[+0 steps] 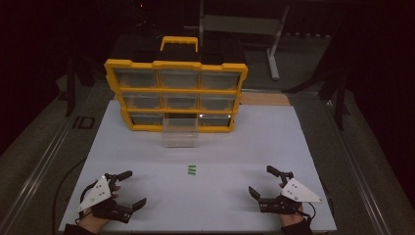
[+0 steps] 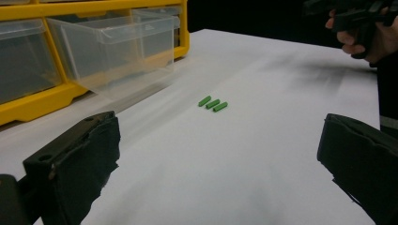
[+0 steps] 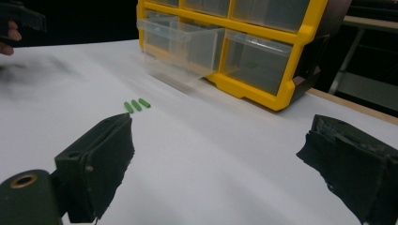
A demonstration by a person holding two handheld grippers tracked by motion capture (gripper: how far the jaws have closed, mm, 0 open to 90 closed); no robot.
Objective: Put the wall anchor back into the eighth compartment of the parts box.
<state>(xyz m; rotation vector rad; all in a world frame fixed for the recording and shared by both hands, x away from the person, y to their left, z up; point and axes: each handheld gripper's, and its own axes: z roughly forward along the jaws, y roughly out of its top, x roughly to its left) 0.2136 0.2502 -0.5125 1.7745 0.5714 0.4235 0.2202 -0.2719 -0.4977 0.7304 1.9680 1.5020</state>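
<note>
Three small green plastic cylinders (image 1: pixel 191 170) side by side mid white table (image 1: pixel 147 147), just in front of pulled-out clear plastic drawer (image 1: pixel 180 132) of yellow organiser cabinet (image 1: pixel 176 93), L gripper (image 1: pixel 133 188) & R gripper (image 1: pixel 262 182) near front edge, well apart from cylinders, both w/ jaws wide open, nothing held

You have three small green cylindrical pegs (image 1: pixel 192 170) lying flat on the white table — side by side, parallel, just beside one another in a tight row. They sit near the table's middle, in front of the clear plastic drawer (image 1: pixel 180 132) that is pulled out of the bottom row — apart from it, empty as far as you can see.
</note>
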